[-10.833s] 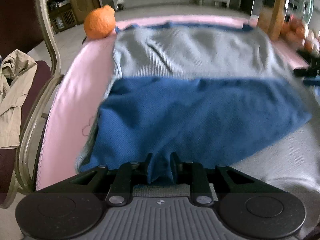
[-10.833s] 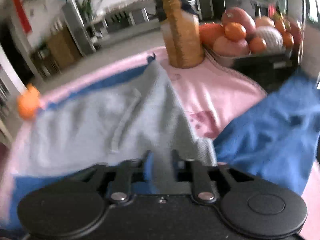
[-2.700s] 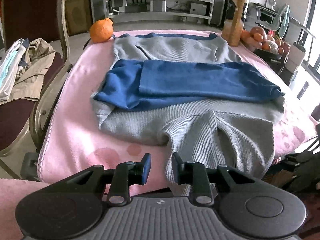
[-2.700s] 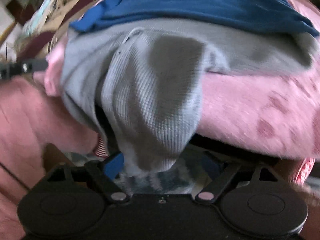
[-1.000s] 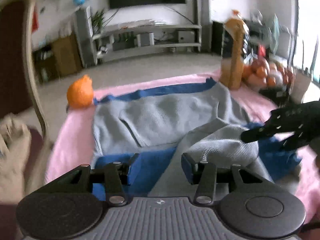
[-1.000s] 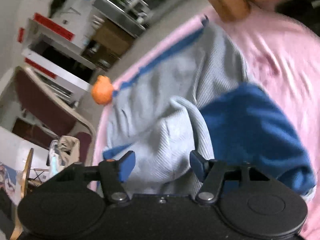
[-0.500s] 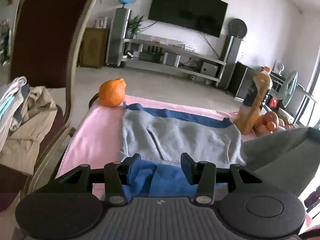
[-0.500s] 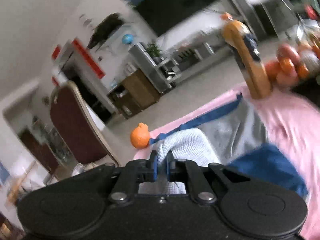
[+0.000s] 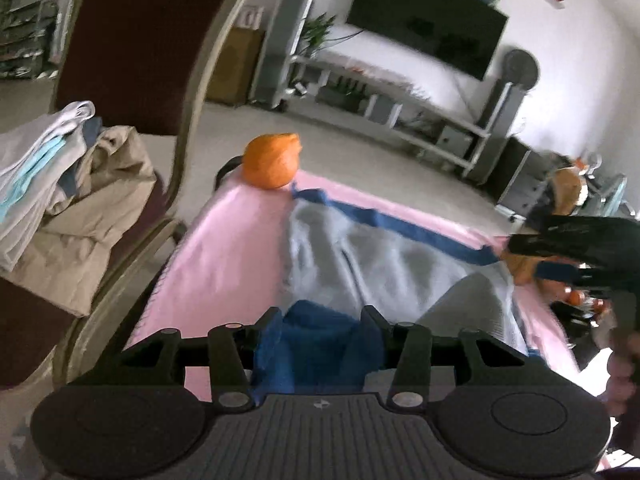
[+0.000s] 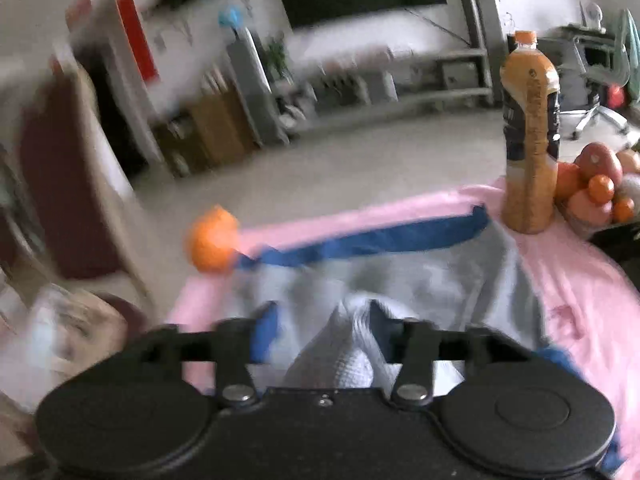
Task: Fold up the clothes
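A grey and blue sweater [image 9: 360,256] lies on the pink-covered table [image 9: 224,248]. Its blue folded sleeve [image 9: 320,340] sits between the fingers of my left gripper [image 9: 320,316], which is open above it. My right gripper [image 10: 320,316] is open too, with a grey fold of the sweater [image 10: 340,344] bunched between its spread fingers. The sweater also shows in the right wrist view [image 10: 420,280], with its blue hem [image 10: 360,244] at the far edge. The right gripper appears in the left wrist view [image 9: 576,248] at the right, over the sweater's far right corner.
An orange fruit [image 9: 272,160] sits at the table's far left corner. A juice bottle [image 10: 530,140] and a fruit tray [image 10: 596,196] stand at the far right. A chair [image 9: 132,60] piled with clothes [image 9: 60,184] is close on the left.
My right gripper has opened and let the grey fold go loose between its fingers. Both grippers have dropped lower over the sweater. The left gripper stays open.
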{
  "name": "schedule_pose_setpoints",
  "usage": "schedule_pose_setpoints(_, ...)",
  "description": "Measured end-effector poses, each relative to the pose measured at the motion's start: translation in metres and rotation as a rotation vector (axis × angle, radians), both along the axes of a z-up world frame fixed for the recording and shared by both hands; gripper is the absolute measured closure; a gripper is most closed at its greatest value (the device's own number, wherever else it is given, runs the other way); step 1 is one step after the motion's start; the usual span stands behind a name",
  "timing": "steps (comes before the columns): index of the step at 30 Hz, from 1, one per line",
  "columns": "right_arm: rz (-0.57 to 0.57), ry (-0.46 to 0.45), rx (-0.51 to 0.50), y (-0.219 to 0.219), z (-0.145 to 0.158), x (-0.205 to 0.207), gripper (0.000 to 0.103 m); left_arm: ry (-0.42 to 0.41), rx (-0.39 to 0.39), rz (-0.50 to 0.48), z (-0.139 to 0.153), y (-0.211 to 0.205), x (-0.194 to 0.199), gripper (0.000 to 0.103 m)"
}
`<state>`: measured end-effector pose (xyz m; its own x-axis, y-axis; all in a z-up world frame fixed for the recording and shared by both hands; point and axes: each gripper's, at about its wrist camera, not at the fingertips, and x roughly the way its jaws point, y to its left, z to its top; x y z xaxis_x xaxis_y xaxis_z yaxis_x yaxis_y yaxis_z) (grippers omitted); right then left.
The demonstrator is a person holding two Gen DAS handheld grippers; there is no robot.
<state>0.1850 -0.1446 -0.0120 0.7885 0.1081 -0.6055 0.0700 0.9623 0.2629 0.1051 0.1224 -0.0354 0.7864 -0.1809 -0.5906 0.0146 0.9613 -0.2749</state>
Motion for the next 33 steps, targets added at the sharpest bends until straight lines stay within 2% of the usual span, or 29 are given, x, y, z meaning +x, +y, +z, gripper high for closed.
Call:
schedule_pose_setpoints(1, -0.005, 0.006, 0.014, -0.005, 0.001, -0.001, 0.046, 0.006, 0.004, 0.001, -0.001, 0.000, 0.001, 0.058)
schedule_pose_setpoints(2, 0.002, 0.005, 0.017, -0.013, 0.004, -0.007, 0.036, 0.014, 0.010, -0.006, -0.003, -0.002, 0.002, 0.058)
schedule_pose_setpoints(4, 0.016, 0.007, 0.005, -0.027, 0.008, -0.021, 0.028, 0.036, 0.030, -0.032, -0.006, -0.010, 0.004, 0.058)
schedule_pose_setpoints(8, 0.042, 0.117, 0.125, -0.073, -0.004, -0.047, 0.026, 0.061, 0.117, -0.118, -0.016, -0.037, 0.002, 0.066)
schedule_pose_setpoints(12, 0.058, 0.182, 0.294, -0.108, -0.035, -0.054, 0.027, 0.085, 0.171, -0.206, -0.033, -0.071, 0.007, 0.074)
schedule_pose_setpoints(13, 0.064, 0.195, 0.349, -0.115, -0.049, -0.051, 0.039, 0.093, 0.212, -0.223, -0.041, -0.084, 0.010, 0.082)
schedule_pose_setpoints(14, 0.070, 0.208, 0.406, -0.120, -0.063, -0.048, 0.063, 0.094, 0.272, -0.239, -0.049, -0.096, 0.012, 0.087)
schedule_pose_setpoints(15, 0.074, 0.239, 0.468, -0.126, -0.079, -0.044, 0.070, 0.093, 0.334, -0.256, -0.057, -0.107, 0.014, 0.087)
schedule_pose_setpoints(16, 0.081, 0.270, 0.521, -0.129, -0.094, -0.039, 0.074, 0.092, 0.396, -0.273, -0.065, -0.119, 0.016, 0.087)
schedule_pose_setpoints(19, 0.083, 0.370, 0.620, -0.132, -0.130, -0.027, 0.074, 0.111, 0.571, -0.255, -0.089, -0.136, 0.020, 0.085)
schedule_pose_setpoints(21, 0.071, 0.382, 0.562, -0.130, -0.137, -0.020, 0.074, 0.149, 0.676, -0.191, -0.103, -0.133, 0.026, 0.085)
schedule_pose_setpoints(22, 0.051, 0.375, 0.529, -0.132, -0.139, -0.017, 0.079, 0.179, 0.717, -0.153, -0.108, -0.128, 0.028, 0.085)
schedule_pose_setpoints(23, 0.028, 0.364, 0.497, -0.136, -0.140, -0.016, 0.089, 0.211, 0.755, -0.114, -0.112, -0.123, 0.031, 0.085)
schedule_pose_setpoints(24, -0.003, 0.354, 0.493, -0.140, -0.139, -0.018, 0.090, 0.216, 0.743, -0.091, -0.112, -0.115, 0.030, 0.085)
schedule_pose_setpoints(27, -0.088, 0.326, 0.488, -0.151, -0.134, -0.028, 0.086, 0.238, 0.594, -0.080, -0.095, -0.091, 0.023, 0.082)
schedule_pose_setpoints(28, -0.091, 0.313, 0.485, -0.151, -0.129, -0.034, 0.074, 0.225, 0.537, -0.083, -0.086, -0.084, 0.019, 0.081)
schedule_pose_setpoints(29, -0.090, 0.297, 0.486, -0.151, -0.123, -0.041, 0.062, 0.208, 0.478, -0.088, -0.077, -0.077, 0.015, 0.081)
schedule_pose_setpoints(30, -0.089, 0.281, 0.486, -0.152, -0.118, -0.047, 0.058, 0.179, 0.433, -0.103, -0.069, -0.075, 0.012, 0.081)
schedule_pose_setpoints(33, -0.051, 0.203, 0.488, -0.154, -0.098, -0.060, 0.058, 0.082, 0.309, -0.165, -0.044, -0.075, 0.006, 0.081)
